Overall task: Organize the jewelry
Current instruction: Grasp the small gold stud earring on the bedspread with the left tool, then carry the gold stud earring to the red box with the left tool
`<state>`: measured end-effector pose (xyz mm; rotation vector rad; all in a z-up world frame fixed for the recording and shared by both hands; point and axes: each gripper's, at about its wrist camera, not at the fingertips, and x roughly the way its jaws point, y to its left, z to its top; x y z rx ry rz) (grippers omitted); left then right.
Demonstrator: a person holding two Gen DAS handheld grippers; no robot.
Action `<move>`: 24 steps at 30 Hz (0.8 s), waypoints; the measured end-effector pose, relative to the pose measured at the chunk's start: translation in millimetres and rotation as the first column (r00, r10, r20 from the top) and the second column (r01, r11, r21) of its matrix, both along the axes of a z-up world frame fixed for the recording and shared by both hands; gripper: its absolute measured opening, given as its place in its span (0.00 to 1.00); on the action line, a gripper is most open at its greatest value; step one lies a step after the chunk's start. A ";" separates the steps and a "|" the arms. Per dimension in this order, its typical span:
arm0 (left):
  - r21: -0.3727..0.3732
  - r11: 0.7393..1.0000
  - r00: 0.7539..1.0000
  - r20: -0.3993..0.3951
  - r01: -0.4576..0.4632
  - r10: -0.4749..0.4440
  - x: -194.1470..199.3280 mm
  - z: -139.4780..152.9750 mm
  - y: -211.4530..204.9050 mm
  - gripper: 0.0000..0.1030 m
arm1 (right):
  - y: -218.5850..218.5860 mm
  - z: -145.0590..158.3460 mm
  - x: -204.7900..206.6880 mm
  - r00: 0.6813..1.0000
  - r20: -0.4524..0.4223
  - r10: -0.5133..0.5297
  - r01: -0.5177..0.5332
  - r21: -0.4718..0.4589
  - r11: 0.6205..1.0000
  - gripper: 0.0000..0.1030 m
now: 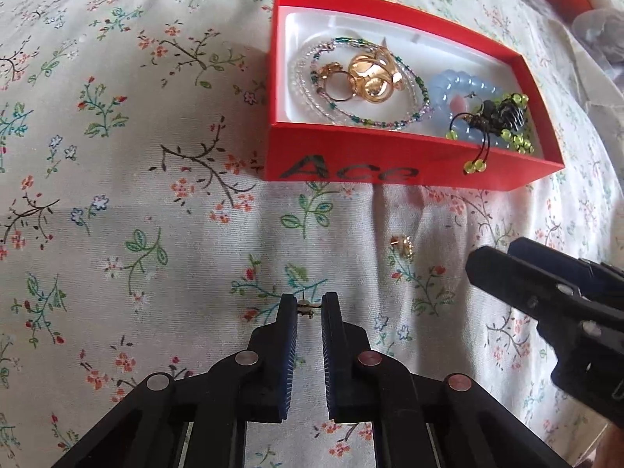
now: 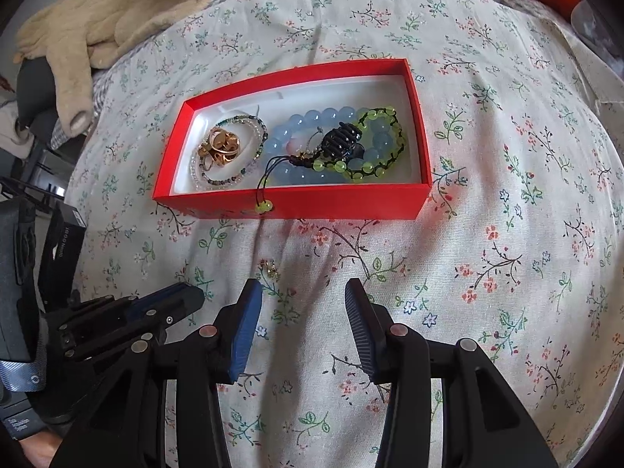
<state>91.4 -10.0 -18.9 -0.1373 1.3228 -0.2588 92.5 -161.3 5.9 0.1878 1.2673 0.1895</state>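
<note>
Left claw pinching a small earring off the bed

The left claw [image 1: 309,306] had pinched an earring [image 1: 305,307] on the bedspread; the right claw [image 2: 300,292] stood spread, empty. Next, seemingly: lift it into the red box [image 1: 390,163], then fetch the gold stud [image 1: 403,247].

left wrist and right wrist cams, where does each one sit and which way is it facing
Left wrist: on the left gripper, pointing steeply down at the floral cloth; its own fingers pinch a small earring; the right gripper enters at right.
Right wrist: on the right gripper, also angled down, jaws open over bare cloth; the left gripper shows at lower left.
Shared: the red box of bracelets and rings, and a loose gold piece on the cloth.
</note>
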 end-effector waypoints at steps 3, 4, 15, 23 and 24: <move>0.003 1.000 1.000 -0.001 -0.010 0.010 -0.7 -0.7 9.3 0.07 | 3.3 -1.3 3.3 1.000 0.006 -0.007 0.007 0.042 0.999 0.45; 0.002 1.000 1.000 -0.002 -0.013 0.013 -0.6 0.0 12.8 0.07 | 5.0 -2.6 4.6 1.000 0.003 -0.007 0.007 0.050 0.999 0.45; -0.004 0.999 0.999 0.000 -0.049 0.049 -6.1 0.7 45.0 0.07 | 35.8 -26.8 16.6 0.999 -0.034 0.034 -0.034 0.001 0.999 0.24; -0.011 0.999 0.999 -0.001 -0.051 0.051 -10.1 1.9 59.2 0.07 | 43.5 -36.0 21.8 0.999 -0.041 0.029 -0.030 -0.043 0.999 0.21; -0.010 0.999 0.999 -0.001 -0.050 0.050 -10.4 2.1 60.0 0.07 | 44.1 -36.6 22.1 0.999 -0.041 0.030 -0.032 -0.047 0.998 0.21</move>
